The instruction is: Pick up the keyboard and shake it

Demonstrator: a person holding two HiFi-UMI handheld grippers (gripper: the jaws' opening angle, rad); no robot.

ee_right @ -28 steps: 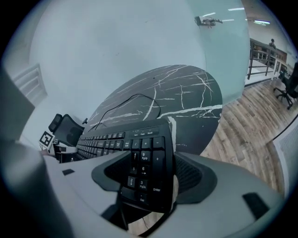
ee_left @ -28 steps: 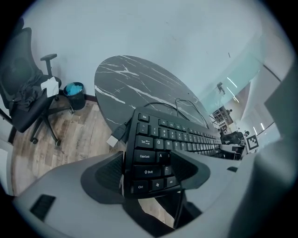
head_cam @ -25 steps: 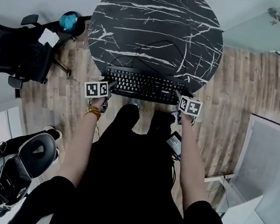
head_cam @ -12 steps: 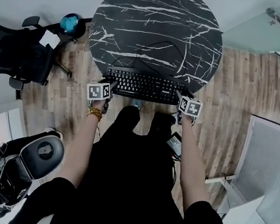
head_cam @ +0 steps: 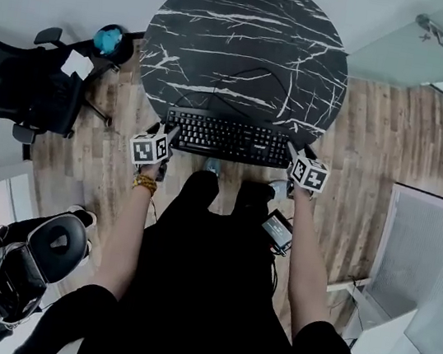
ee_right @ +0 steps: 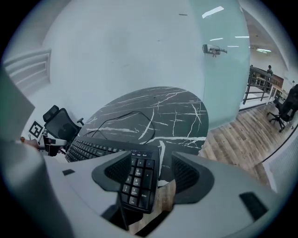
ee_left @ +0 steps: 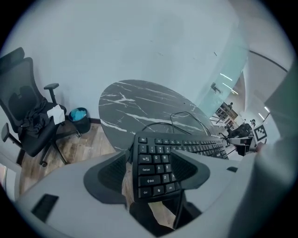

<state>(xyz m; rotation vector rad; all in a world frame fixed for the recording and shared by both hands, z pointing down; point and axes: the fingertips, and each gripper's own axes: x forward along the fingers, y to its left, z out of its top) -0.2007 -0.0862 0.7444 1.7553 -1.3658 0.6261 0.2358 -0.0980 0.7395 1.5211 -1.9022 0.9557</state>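
Keyboard (head_cam: 226, 137), black, hangs crosswise at the near rim of the round marbled table (head_cam: 245, 26). Most of it is out past that rim, above the person's lap, and it is carried by its two ends. The left gripper (head_cam: 170, 134) is clenched on the letter end and the right gripper (head_cam: 294, 153) on the number-pad end.

The head view takes in both ends at once but not the jaws themselves. The left gripper view shows the end column from Esc down to Ctrl between its jaws, with one jaw overlapping the keys and a sliver of wooden floor (head_cam: 357, 160) beside the other. The right gripper view shows the number pad held the same way, with tabletop and floor beyond its outer edge.

A black cable (ee_right: 132, 111) loops across the marble behind the keyboard. The right gripper view alone shows the pale glass wall (ee_right: 223, 60). To the left of the table, an office chair (head_cam: 31, 88) and a blue-lined bin (head_cam: 109, 36) stand well apart from it.
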